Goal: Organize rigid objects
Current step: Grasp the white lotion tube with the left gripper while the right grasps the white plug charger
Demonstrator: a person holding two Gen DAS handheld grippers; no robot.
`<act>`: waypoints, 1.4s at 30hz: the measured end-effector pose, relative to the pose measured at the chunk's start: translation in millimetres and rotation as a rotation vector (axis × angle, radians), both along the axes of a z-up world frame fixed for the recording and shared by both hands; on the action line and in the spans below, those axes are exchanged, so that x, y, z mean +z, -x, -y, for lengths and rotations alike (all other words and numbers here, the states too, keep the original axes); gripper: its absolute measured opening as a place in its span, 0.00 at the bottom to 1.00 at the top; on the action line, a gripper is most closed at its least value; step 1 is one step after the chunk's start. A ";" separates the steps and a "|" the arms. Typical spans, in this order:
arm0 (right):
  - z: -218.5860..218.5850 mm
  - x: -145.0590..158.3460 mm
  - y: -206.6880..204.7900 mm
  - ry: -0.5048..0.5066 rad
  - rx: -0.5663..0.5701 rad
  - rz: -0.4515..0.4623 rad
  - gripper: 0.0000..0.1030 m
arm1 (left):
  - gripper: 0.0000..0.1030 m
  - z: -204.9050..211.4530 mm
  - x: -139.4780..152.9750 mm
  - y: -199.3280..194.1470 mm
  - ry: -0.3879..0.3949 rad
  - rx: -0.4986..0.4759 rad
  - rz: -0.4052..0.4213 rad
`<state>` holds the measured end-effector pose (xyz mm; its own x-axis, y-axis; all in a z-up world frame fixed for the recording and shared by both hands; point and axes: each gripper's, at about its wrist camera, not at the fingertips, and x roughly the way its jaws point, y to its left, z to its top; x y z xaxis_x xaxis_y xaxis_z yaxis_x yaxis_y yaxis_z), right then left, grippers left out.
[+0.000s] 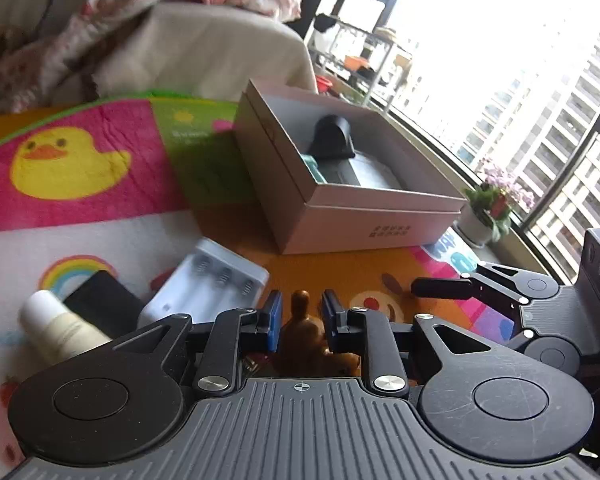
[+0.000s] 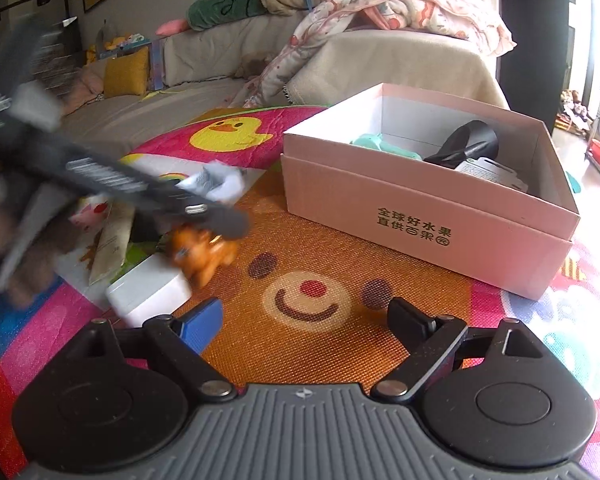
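The left gripper (image 1: 298,322) has its jaws closed around an orange toy figure (image 1: 301,332) at lower centre of its view — just beside the white battery charger (image 1: 216,284). The right gripper (image 2: 303,320) hangs with jaws wide apart, empty, over the play mat (image 2: 307,240). The open pink box (image 2: 431,216) sits at right.
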<state>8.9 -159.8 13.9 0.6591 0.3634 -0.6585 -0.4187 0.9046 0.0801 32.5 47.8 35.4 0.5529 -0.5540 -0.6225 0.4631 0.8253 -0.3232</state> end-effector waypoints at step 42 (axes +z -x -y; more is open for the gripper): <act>27.5 4.0 12.2 0.068 -0.127 0.001 0.69 | 0.37 -57.1 -14.7 20.2 -0.019 0.577 -0.011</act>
